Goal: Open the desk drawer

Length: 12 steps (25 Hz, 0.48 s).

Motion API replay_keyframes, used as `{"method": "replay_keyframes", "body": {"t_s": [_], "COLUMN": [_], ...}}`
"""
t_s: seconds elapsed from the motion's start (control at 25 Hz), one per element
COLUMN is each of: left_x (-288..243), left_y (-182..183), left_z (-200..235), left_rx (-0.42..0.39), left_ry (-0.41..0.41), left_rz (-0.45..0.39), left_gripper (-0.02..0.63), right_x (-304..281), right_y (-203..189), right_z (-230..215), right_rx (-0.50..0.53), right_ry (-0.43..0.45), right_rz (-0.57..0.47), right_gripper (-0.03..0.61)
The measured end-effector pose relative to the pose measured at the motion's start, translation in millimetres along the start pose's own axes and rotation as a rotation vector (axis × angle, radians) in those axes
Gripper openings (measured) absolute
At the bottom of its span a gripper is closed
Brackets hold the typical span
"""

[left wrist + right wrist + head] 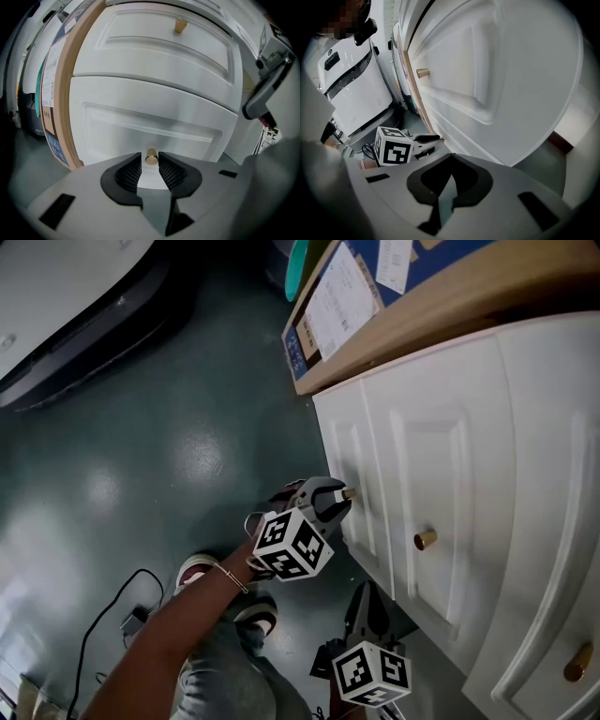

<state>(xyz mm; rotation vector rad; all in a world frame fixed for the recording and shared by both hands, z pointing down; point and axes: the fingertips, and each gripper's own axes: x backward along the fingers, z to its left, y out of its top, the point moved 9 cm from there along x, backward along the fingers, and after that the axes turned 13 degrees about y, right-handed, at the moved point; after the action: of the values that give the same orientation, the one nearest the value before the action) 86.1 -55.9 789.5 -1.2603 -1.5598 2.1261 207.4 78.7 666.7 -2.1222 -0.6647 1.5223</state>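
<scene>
Left gripper view: left gripper [150, 161] fingers [169, 171] closed on brass knob [151, 157] of shut white drawer [140, 126], beneath tabletop [69, 84] edge. Right gripper [452, 157] fingers together, empty, beside cabinet door [497, 70]. Box labels [339, 296] unreadable.

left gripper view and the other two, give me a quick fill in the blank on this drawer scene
1. The left gripper has a small brass ____ between its jaws.
2. The right gripper has its jaws ____, with nothing between them.
3. The drawer front facing the left gripper is painted ____.

Missing words: knob; shut; white
</scene>
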Motion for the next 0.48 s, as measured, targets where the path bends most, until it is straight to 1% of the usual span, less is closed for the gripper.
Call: {"method": "replay_keyframes", "body": {"t_s": [0.08,0.2,0.36,0.48], "left_x": [-2.5,-3.5,-4.7,-4.2], "left_y": [1.7,4.0,5.0,5.6], "left_z": [-1.4,-3.2,-4.1,-3.1], "left_rx": [-0.005,-0.025,-0.001,0.002], "left_ry": [-0.005,-0.008,-0.001,-0.006], "left_rz": [-0.003,0.002,0.013,0.015], "left_gripper": [0.122,0.095,0.089,0.087], "right_x": [1.3,2.8,4.3,5.3], "right_y": [-0.9,-0.2,2.2,3.8], "right_z": [-0.9,-0.7,-1.1,-1.6], "right_rx": [0.002,0.001,-0.001,-0.006], "right_ry": [0.002,0.007,0.011,0.009], "right_rz": [0.007,0.011,0.012,0.010], "right_gripper": [0.008,0.008,0.008,0.008]}}
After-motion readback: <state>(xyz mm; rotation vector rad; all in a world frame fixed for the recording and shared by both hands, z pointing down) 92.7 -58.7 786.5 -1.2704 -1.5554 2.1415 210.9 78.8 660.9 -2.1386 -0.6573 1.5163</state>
